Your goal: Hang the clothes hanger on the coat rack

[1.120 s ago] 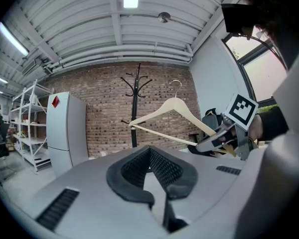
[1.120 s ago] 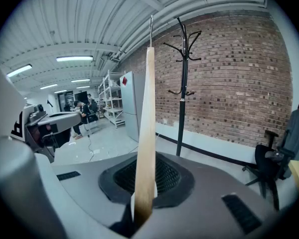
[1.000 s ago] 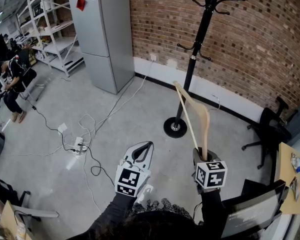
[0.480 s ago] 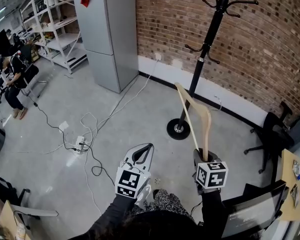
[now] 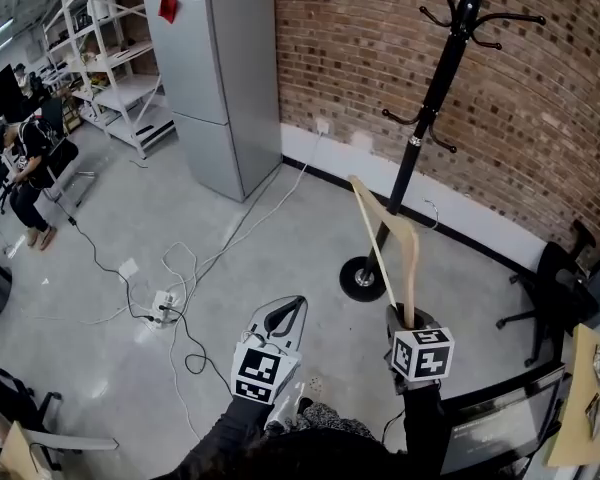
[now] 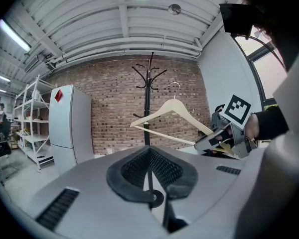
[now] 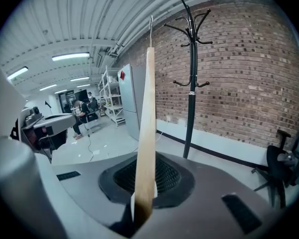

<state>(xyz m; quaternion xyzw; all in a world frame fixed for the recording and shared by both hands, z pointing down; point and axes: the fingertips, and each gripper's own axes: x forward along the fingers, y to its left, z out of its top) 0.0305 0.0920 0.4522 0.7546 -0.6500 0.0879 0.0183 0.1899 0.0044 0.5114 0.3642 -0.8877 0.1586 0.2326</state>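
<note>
Brick wall fills the upper right of the head view. Grey fridge stands against it at upper left, with shelving further left.

Coat rack: a black pole on a round base, running from the top right of the frame down to centre. Over the last second its base has slid lower in the frame and the pole has shifted right. The fridge looms bigger too. Judgement: the person is closing on the rack, carry phase, hanging not yet begun.

Hanger: pale wood, standing upright out of the right claw at lower centre-right. Its top reaches up across the foot of the pole in the frame but is well short of any peg. Its pose in the claw is unchanged across the second.

In the right gripper view the hanger stands edge-on with its wire hook at top. The jaws are clamped on its lower end, and the rack is ahead and to the right, apart.

Left claw, lower centre: jaws together, nothing between them. Its view shows the hanger in front of the rack.

Loose cables trail on the floor at left, out of the path.

Next, as I read it: keep approaching, then raise the hook to a peg.
</note>
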